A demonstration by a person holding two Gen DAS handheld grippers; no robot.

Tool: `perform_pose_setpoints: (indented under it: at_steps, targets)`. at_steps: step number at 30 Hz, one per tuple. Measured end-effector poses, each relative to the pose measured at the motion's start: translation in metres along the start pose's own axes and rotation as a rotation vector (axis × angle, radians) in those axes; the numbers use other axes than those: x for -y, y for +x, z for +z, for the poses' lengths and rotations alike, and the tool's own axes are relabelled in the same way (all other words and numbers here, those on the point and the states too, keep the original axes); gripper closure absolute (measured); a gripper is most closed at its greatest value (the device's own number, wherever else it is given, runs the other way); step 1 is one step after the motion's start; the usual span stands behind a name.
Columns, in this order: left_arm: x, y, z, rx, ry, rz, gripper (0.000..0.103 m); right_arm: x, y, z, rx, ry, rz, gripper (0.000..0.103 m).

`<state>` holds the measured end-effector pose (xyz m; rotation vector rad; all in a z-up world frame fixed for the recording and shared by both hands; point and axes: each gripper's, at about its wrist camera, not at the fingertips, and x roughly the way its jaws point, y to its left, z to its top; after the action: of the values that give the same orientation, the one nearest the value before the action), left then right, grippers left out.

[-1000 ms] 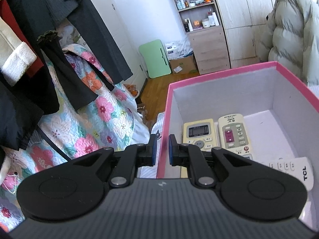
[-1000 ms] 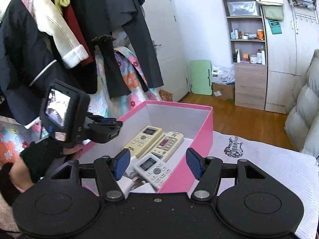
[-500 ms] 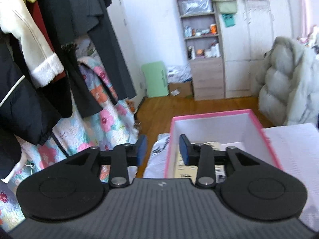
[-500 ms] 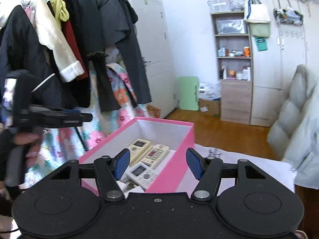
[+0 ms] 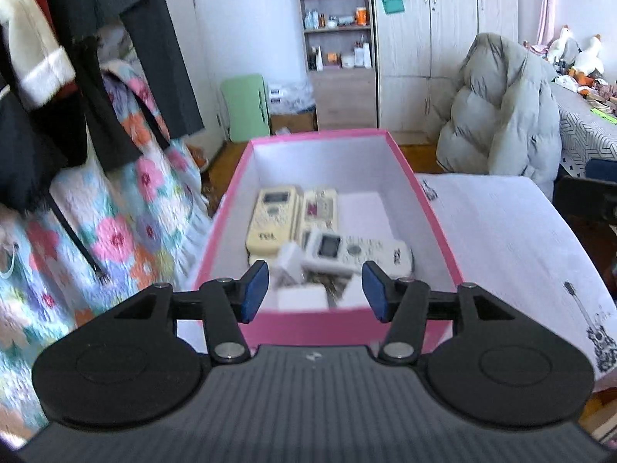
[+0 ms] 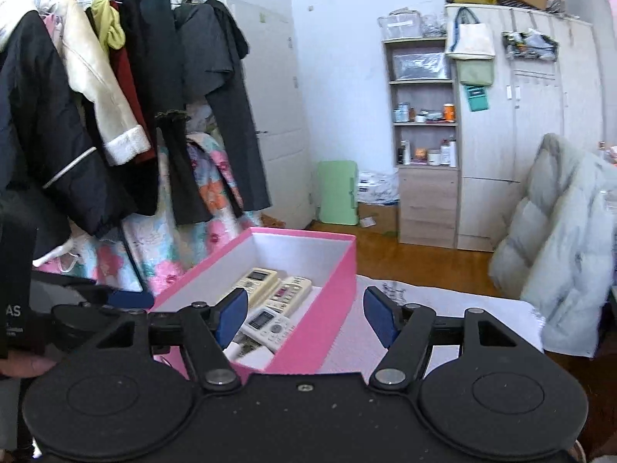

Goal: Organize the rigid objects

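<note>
Readable text is scarce. In the right wrist view, white letters "AS" stand on the black device [image 6: 15, 301] at the left edge, left of the pink box [image 6: 327, 308]; smaller print below them is too small to read. In the left wrist view, the cream remote [image 5: 272, 218] inside the pink box [image 5: 308, 326] has dark letters near its lower end, blurred, not legible. The white remote [image 5: 353, 252] lying across, just in front of it, shows a dark mark at its right end, also unreadable. Shelf bottle labels too small.
</note>
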<state>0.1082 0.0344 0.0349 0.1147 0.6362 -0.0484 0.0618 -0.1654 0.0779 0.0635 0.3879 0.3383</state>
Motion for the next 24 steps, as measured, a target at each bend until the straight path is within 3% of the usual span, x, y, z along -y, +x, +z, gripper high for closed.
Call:
perform_pose_setpoints:
  at_steps: [3, 8, 10, 11, 12, 18, 24]
  targets:
    - [-0.004, -0.007, -0.005, 0.017, -0.042, 0.002, 0.039, -0.001, -0.010, -0.005, 0.009, 0.007, -0.041, 0.026]
    - [-0.001, -0.010, -0.007, 0.013, -0.056, -0.014, 0.036, -0.002, -0.025, -0.008, 0.022, 0.026, -0.086, 0.019]
    - [0.000, -0.014, -0.010, 0.014, -0.062, -0.018, 0.034, -0.002, -0.028, -0.010, 0.025, 0.031, -0.110, 0.009]
    - [0.002, -0.016, -0.010, 0.018, -0.065, -0.021, 0.029, -0.002, -0.029, -0.011, 0.029, 0.035, -0.126, 0.007]
    - [0.002, -0.019, -0.011, 0.027, -0.068, -0.022, 0.021, -0.004, -0.030, -0.013, 0.036, 0.034, -0.144, 0.006]
    - [0.006, -0.033, -0.017, 0.067, -0.059, -0.006, 0.007, -0.004, -0.035, -0.019, 0.029, 0.080, -0.216, 0.001]
    - [0.009, -0.038, -0.017, 0.060, -0.066, 0.033, 0.003, -0.003, -0.036, -0.018, -0.009, 0.106, -0.260, 0.001]
